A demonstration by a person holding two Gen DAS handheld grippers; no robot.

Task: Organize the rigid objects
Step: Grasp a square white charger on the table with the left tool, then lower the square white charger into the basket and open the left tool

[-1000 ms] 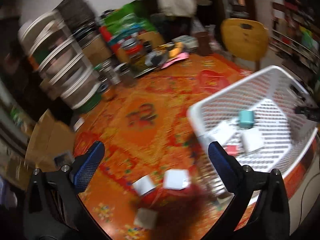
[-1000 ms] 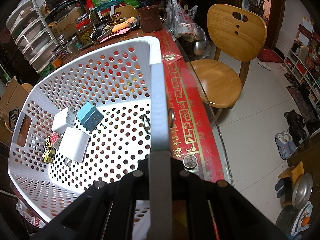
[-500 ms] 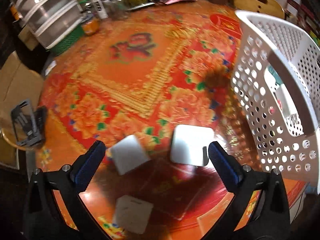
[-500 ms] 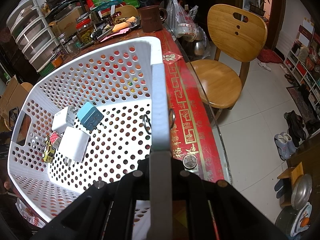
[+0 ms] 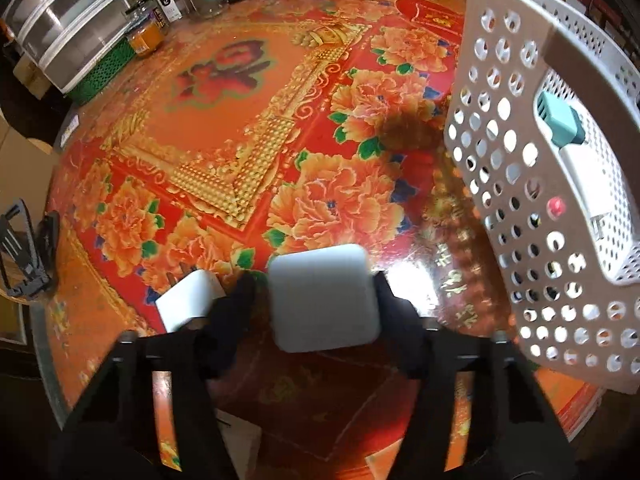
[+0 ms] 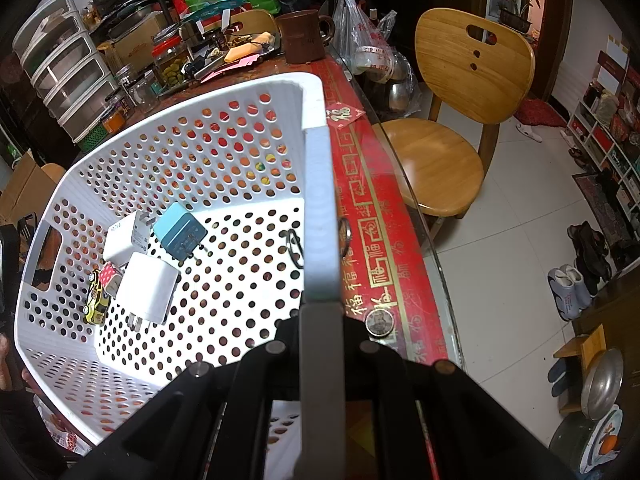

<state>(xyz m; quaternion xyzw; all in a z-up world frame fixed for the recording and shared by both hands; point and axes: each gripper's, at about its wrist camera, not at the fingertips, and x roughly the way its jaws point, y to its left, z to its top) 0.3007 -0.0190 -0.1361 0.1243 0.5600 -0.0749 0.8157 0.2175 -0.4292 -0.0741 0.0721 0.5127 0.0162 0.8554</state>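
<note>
Low over the floral worktop (image 5: 224,128), the left claw (image 5: 320,304) is seen clamped on a white charger (image 5: 323,297), its fingers pressed to both sides. A second white block (image 5: 186,300) lies just beside it. The right claw (image 6: 320,320) is clenched on the rim of the white basket (image 6: 240,128), where a teal plug (image 6: 180,230), white chargers and a toy car (image 6: 95,299) are held

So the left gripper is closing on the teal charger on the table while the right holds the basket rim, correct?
Not quite: the left gripper is closing on a white charger, as the left wrist view shows. The teal charger already lies in the basket. The right gripper does hold the basket rim.
</note>
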